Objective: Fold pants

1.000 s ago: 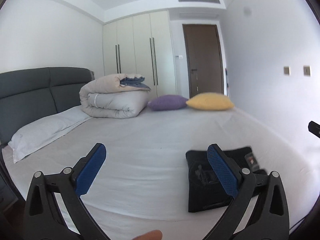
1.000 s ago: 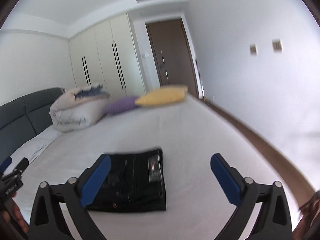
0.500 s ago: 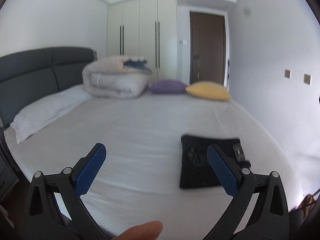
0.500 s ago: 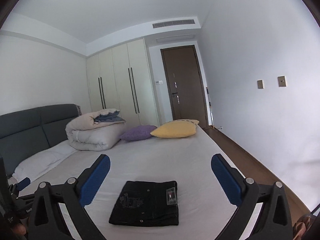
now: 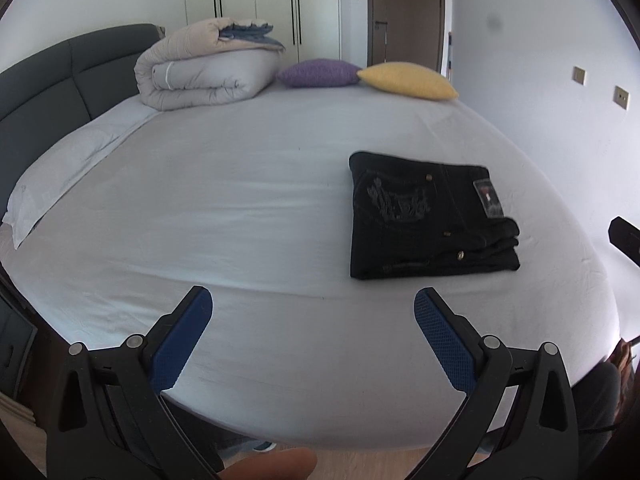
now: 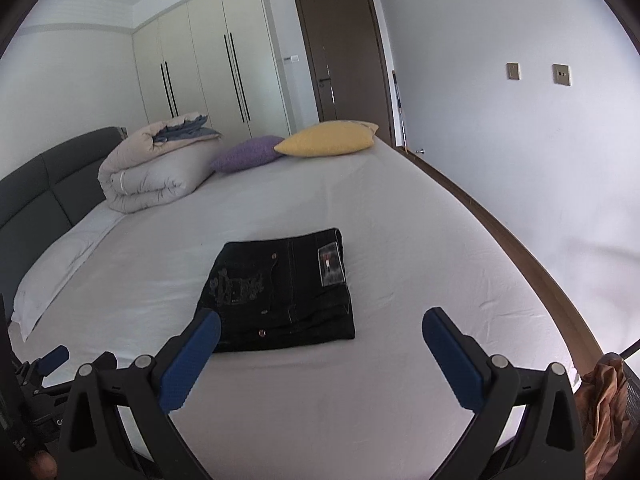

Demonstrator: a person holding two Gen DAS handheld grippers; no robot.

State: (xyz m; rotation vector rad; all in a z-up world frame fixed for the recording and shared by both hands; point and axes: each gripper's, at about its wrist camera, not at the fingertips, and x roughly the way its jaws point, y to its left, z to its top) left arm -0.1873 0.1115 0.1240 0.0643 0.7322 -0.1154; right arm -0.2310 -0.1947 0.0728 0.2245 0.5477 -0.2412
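Observation:
Black pants (image 5: 428, 216) lie folded into a flat rectangle on the white bed sheet (image 5: 240, 200), with a label patch on top. They also show in the right wrist view (image 6: 280, 292). My left gripper (image 5: 312, 300) is open and empty, held above the near edge of the bed, to the near left of the pants. My right gripper (image 6: 320, 320) is open and empty, just in front of the pants and apart from them. The left gripper shows at the far left of the right wrist view (image 6: 52, 360).
A rolled duvet (image 5: 208, 68), a purple cushion (image 5: 320, 72) and a yellow cushion (image 5: 408, 80) lie at the far side of the bed. A white pillow (image 5: 68, 160) and grey headboard (image 5: 48, 76) are at the left. Wall and floor strip (image 6: 500, 220) at right.
Both grippers have pulled back and tilted down, away from the folded pants. The pants have stayed in place. Both grippers stayed open.

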